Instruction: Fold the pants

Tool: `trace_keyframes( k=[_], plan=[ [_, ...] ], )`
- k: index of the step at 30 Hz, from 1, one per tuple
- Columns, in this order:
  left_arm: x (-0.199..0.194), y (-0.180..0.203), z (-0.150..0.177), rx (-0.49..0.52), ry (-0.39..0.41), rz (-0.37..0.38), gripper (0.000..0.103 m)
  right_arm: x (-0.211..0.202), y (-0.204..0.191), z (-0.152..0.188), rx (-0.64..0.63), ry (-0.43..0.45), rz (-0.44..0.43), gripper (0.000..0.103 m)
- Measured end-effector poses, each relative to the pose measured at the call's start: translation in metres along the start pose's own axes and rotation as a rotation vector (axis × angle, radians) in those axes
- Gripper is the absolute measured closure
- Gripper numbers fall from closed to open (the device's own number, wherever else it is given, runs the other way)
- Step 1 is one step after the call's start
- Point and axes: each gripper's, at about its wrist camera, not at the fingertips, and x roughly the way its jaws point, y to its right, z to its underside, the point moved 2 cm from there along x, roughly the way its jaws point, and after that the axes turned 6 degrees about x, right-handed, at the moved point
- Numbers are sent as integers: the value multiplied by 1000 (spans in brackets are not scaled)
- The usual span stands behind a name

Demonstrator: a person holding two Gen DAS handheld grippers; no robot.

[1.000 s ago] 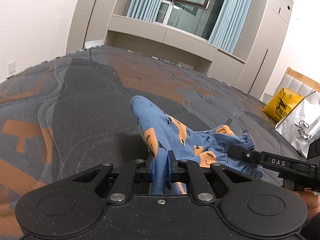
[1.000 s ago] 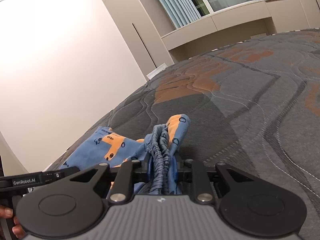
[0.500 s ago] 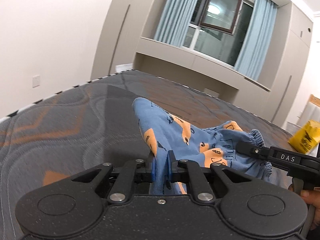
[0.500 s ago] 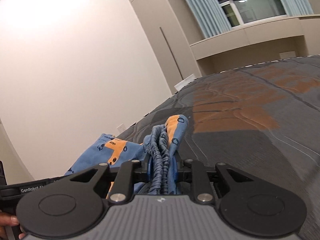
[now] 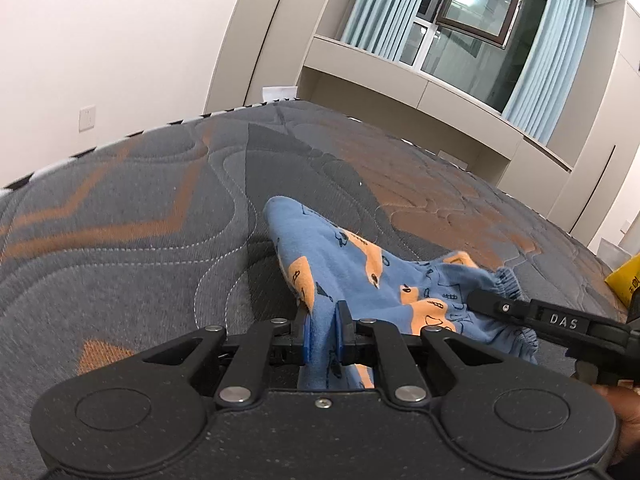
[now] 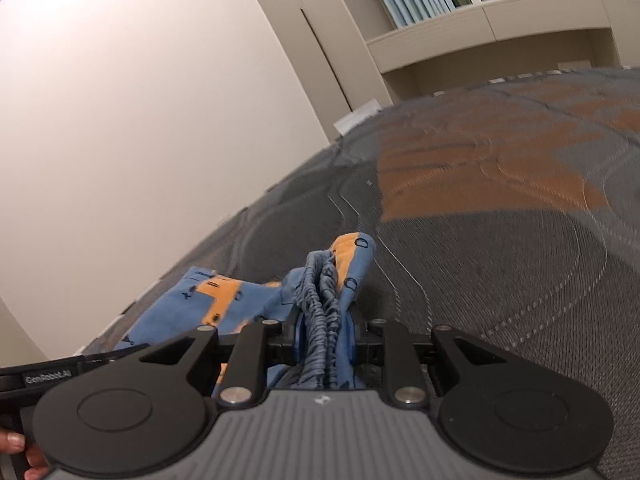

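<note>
Small blue pants (image 5: pixel 344 264) with orange patches and black prints hang between both grippers above a grey and orange quilted mattress (image 5: pixel 140 216). My left gripper (image 5: pixel 322 330) is shut on a fold of the blue fabric. My right gripper (image 6: pixel 324 338) is shut on the bunched elastic waistband (image 6: pixel 320 292). The right gripper also shows in the left wrist view (image 5: pixel 532 314) at the right, clamped on the waistband. The left gripper's body shows at the lower left of the right wrist view (image 6: pixel 48 376). The pants' lower part is hidden behind the gripper bodies.
The mattress edge (image 5: pixel 100 146) runs along the left, with a white wall beyond. Cabinets and a curtained window (image 5: pixel 472 12) stand at the far end. A yellow bag (image 5: pixel 624 280) sits past the mattress at the right.
Both grippers keep their hold on the pants. Both views have tilted and shifted, showing more mattress under the pants than half a second ago.
</note>
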Motion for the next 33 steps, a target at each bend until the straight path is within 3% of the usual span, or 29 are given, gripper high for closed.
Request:
trace_keyframes(
  k=[5, 12, 14, 16, 17, 19, 22, 25, 33],
  plan=[
    [3, 0, 1, 5, -3, -6, 90, 3, 9, 0, 26, -10, -11, 76],
    [2, 7, 3, 14, -15, -30, 82, 1, 10, -1, 26, -2, 21, 58],
    [1, 6, 4, 13, -15, -34, 78, -1, 10, 0, 25, 4, 32, 42],
    [-1, 6, 4, 10, -11, -39, 63, -3, 10, -1, 22, 17, 52, 22],
    [-4, 6, 4, 9, -5, -42, 59, -5, 10, 0, 18, 21, 58, 20],
    [-10, 7, 4, 13, 9, -54, 37, -12, 7, 2, 3, 30, 68, 14],
    [-26, 11, 5, 26, 43, -75, 16, -23, 2, 4, -17, 56, 90, 5],
    [-43, 17, 8, 40, 73, -97, 1, -37, -6, 5, -44, 88, 113, 0],
    [-92, 38, 36, 43, 104, -133, 1, -95, -37, 26, -144, 176, 208, 0]
  ],
)
